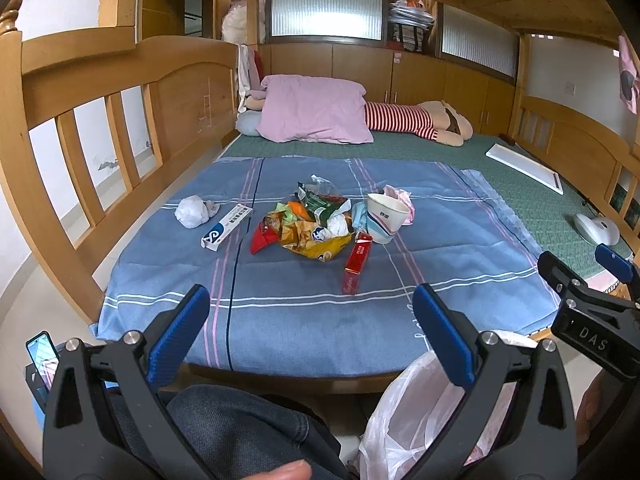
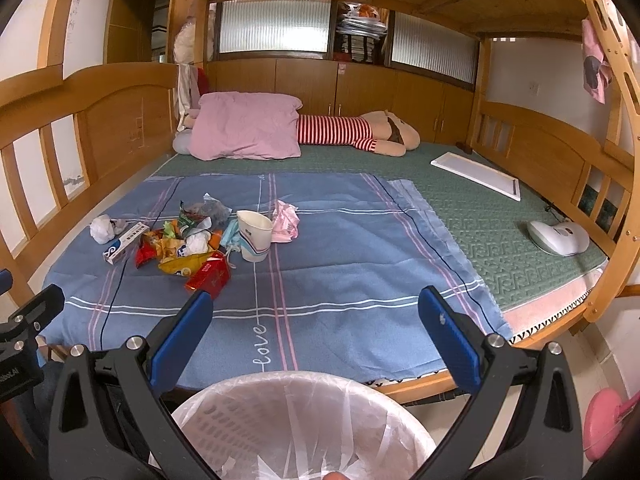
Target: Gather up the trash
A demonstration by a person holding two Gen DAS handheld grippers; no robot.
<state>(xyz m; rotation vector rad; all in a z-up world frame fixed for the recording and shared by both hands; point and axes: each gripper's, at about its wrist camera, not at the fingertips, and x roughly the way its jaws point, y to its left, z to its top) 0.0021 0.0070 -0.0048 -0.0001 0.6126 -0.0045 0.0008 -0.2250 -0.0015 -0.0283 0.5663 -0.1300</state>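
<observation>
A pile of trash lies on the blue striped sheet [image 1: 320, 312]: crumpled snack wrappers [image 1: 312, 232], a white paper cup [image 1: 386, 216], a red box [image 1: 357, 264], a white toothpaste box [image 1: 226, 227], a ball of white paper [image 1: 192, 211] and pink tissue [image 2: 285, 222]. The same cup [image 2: 254, 236] and red box [image 2: 209, 276] show in the right wrist view. A bin lined with a clear bag [image 2: 298, 424] stands on the floor under my right gripper [image 2: 314, 332], which is open and empty. My left gripper [image 1: 310, 330] is open too, short of the bed's edge.
A wooden bunk frame [image 1: 100, 80] encloses the bed. A pink pillow [image 1: 316, 110], a striped plush doll [image 1: 416, 120], a white board [image 1: 524, 168] and a white device [image 1: 596, 230] lie on the green mat. A person's knee in jeans [image 1: 240, 428] and a phone [image 1: 42, 354] are near.
</observation>
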